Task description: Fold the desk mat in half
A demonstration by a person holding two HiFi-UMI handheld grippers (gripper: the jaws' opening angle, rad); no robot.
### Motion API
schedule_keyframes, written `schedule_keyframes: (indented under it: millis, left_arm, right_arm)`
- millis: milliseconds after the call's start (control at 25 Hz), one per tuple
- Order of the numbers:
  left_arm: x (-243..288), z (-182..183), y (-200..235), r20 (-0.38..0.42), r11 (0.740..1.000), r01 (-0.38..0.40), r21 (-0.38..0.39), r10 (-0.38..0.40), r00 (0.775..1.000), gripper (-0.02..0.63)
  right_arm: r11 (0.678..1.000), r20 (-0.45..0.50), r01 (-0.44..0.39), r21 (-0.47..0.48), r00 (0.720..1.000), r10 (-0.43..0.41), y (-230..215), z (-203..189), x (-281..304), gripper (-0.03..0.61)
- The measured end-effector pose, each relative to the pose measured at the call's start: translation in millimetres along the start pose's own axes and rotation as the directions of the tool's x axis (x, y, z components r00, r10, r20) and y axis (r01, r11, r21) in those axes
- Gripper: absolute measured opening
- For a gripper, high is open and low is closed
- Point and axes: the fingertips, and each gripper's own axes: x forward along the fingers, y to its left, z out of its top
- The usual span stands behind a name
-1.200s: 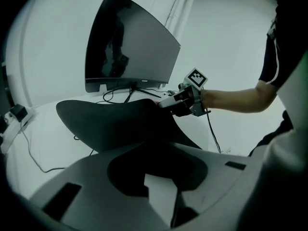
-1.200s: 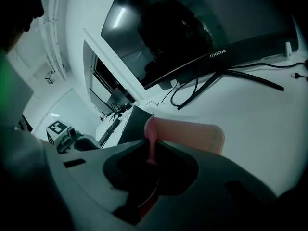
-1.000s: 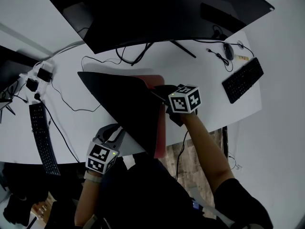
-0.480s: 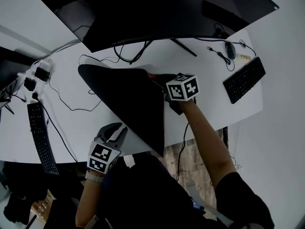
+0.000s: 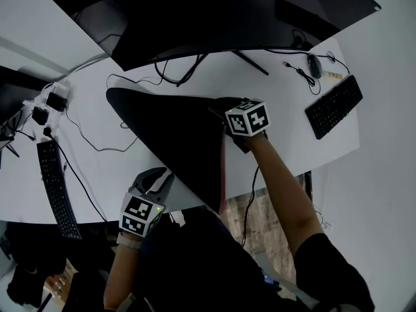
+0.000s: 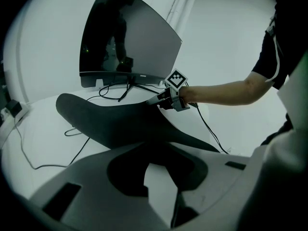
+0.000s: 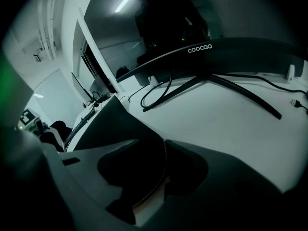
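Betw. R gripper (image 5: 220, 109) jaws: mat (image 5: 175, 138) edge

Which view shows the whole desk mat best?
The head view: almost all of the folded desk mat shows from above. The left gripper view shows it low and side-on; the right gripper view only its near edge.

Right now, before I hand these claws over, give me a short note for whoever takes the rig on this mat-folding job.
Left claw: open, empty, at the desk mat's near edge.
Right claw: jaws have just been opening. The mat's folded edge lies between them, not pinched.
Mat: on the white desk below the monitor, black layer laid over, pink strip showing along the right edge.
Done: the fold is laid over.
Left: draw the right claw clear, and probably square the edges.
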Motion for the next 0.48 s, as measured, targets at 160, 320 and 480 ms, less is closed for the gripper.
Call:
schedule_keyframes:
  millis: [160, 320, 480]
  left_arm:
    - [-2, -2, 2, 0.000, 1.000, 0.005, -0.004, -0.005, 1.000, 0.075]
    - [-5, -5, 5, -0.002, 1.000, 0.008, -0.006, -0.008, 1.000, 0.075]
    - [-8, -8, 6, -0.002, 1.000, 0.007, -0.015, -0.007, 1.000, 0.075]
  right_arm:
    - [1.000, -0.009, 0.024, -0.008, 1.000, -0.024, -2, -7, -1, 0.134]
    - [0.996, -0.013, 0.075, -0.037, 0.997, -0.076, -6, -9, -2, 0.052]
    - [0.982, 0.007, 0.157, -0.101, 0.988, -0.157, -14, 1, -5, 0.046]
